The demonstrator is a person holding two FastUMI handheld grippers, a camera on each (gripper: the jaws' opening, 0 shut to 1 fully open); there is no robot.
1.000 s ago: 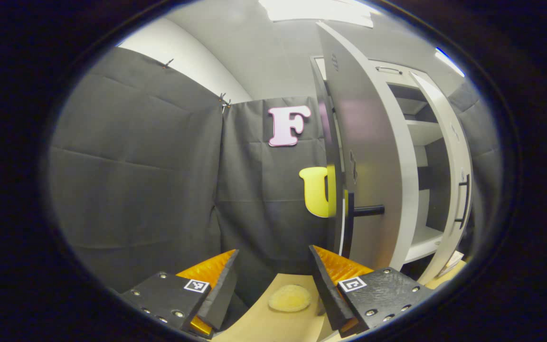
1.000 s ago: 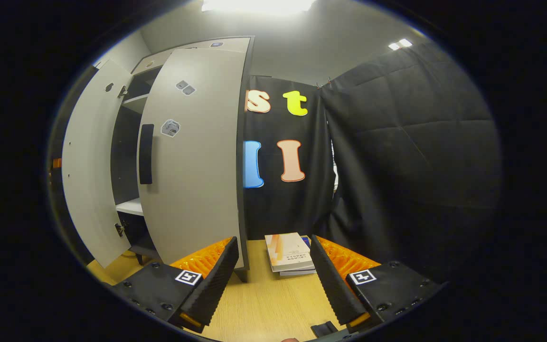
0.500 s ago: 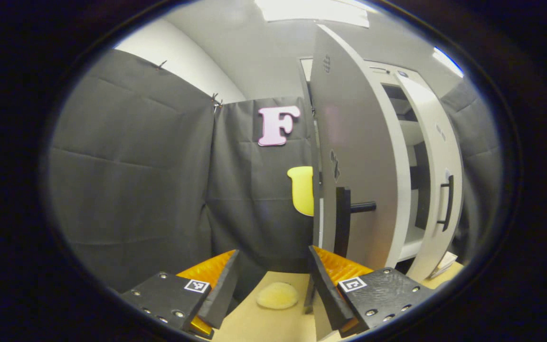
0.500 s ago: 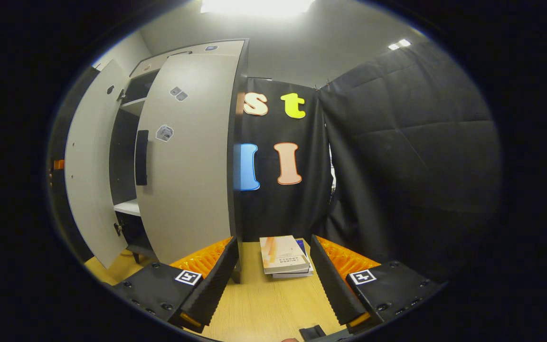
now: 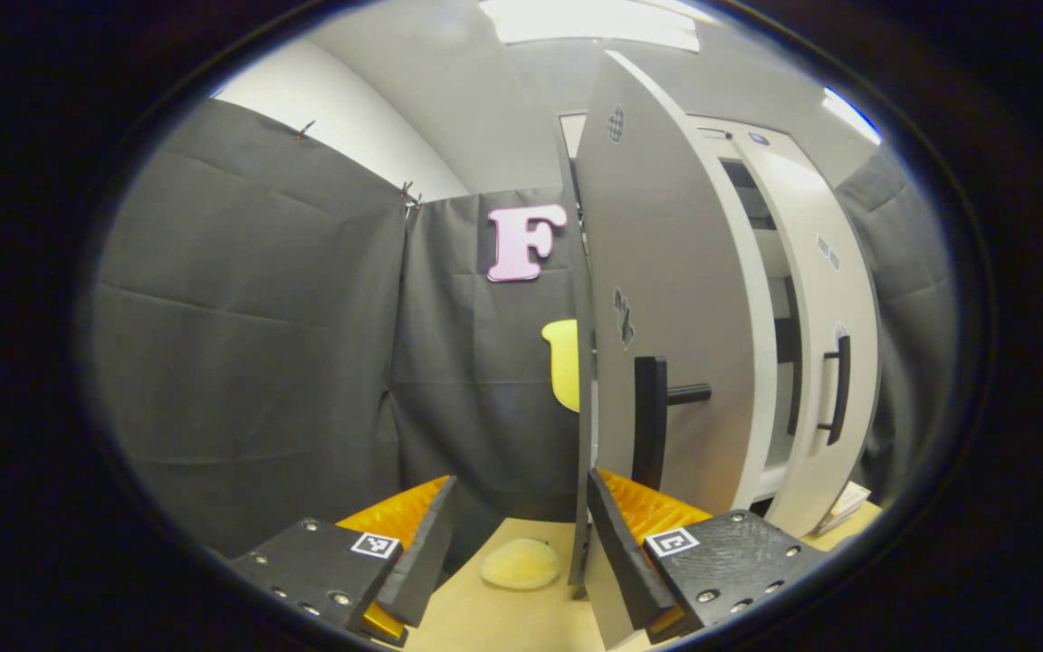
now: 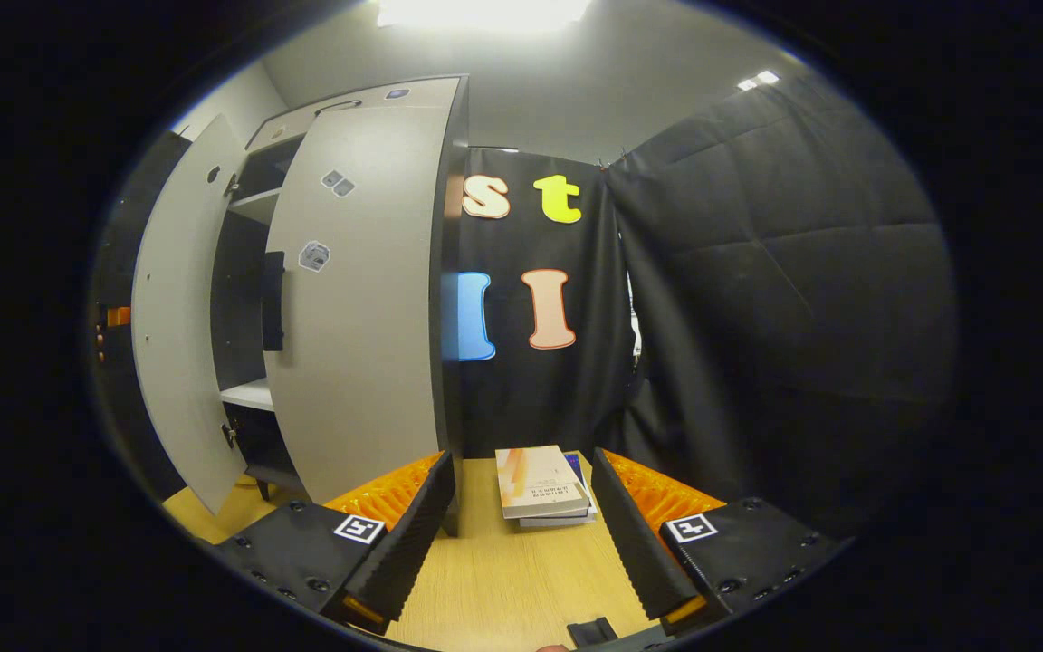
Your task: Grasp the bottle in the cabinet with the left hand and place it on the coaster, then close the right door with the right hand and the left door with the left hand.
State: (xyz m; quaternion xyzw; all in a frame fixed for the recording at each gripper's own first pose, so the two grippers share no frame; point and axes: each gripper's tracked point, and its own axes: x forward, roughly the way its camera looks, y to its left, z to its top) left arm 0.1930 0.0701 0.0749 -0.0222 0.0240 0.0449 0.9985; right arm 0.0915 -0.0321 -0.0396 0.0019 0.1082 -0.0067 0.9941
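Since a second ago the right door (image 6: 368, 299) has swung further toward the cabinet (image 6: 254, 272), and the dark gap showing the shelves has narrowed; in the left gripper view the left door (image 5: 666, 308) now stands more edge-on and nearer. The left gripper (image 5: 517, 552) hangs released, its jaws spread with nothing between them, just beside the left door's lower edge. The pale yellow coaster (image 5: 518, 563) lies on the wooden tabletop (image 5: 485, 616) beside the foot of that door, bare on top; where the bottle is I cannot tell. The left door's black bar handle (image 5: 651, 421) stands just above the gripper's right finger. The right gripper (image 6: 521, 534) is likewise spread and empty, in front of the right door's outer edge. A stack of books (image 6: 544, 484) rests on the tabletop right of that door.
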